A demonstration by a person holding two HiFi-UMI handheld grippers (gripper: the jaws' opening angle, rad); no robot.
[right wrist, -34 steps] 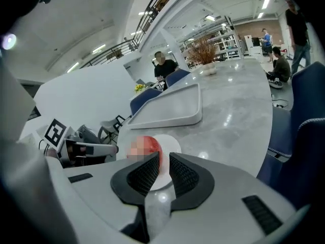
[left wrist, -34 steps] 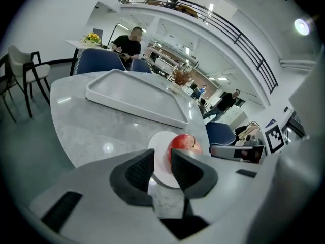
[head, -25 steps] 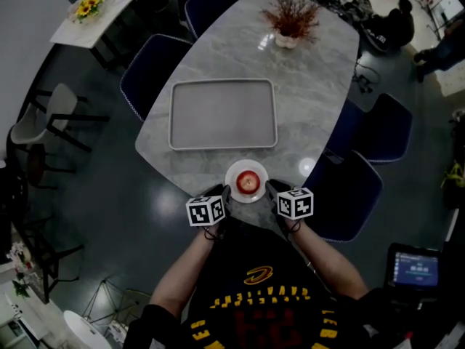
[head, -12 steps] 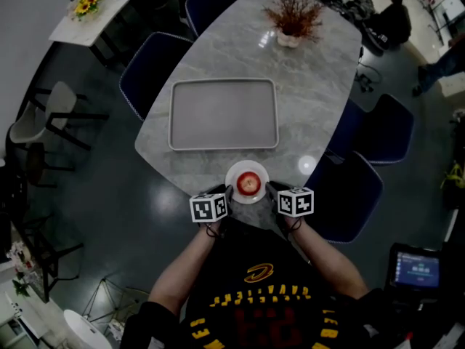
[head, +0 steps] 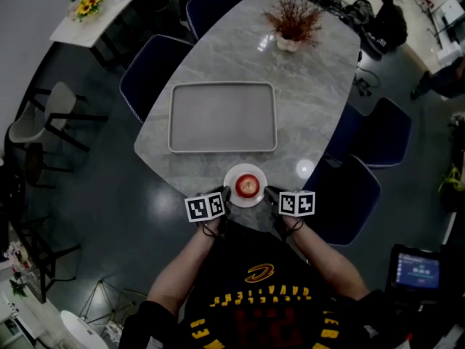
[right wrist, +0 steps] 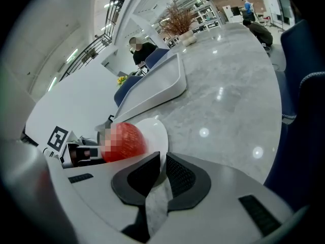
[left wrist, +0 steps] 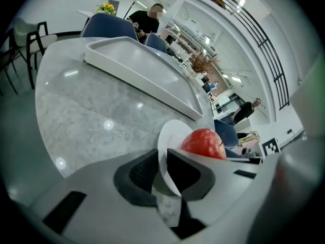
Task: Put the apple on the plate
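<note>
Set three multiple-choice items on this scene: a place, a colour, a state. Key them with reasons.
1. Where is the apple? A on the tray B on the plate C in the left gripper
2. What colour is the plate? A white B blue C black
3. The left gripper is: A open B shut on the plate's rim C shut on the apple
1 B, it sits mid-plate; the tray is empty. 2 A, its rim shows white. 3 B, its jaws pinch the rim.

Head view steeply down over table [head: 305, 115]; both gripper views close on shared plate [left wrist: 170, 136].
</note>
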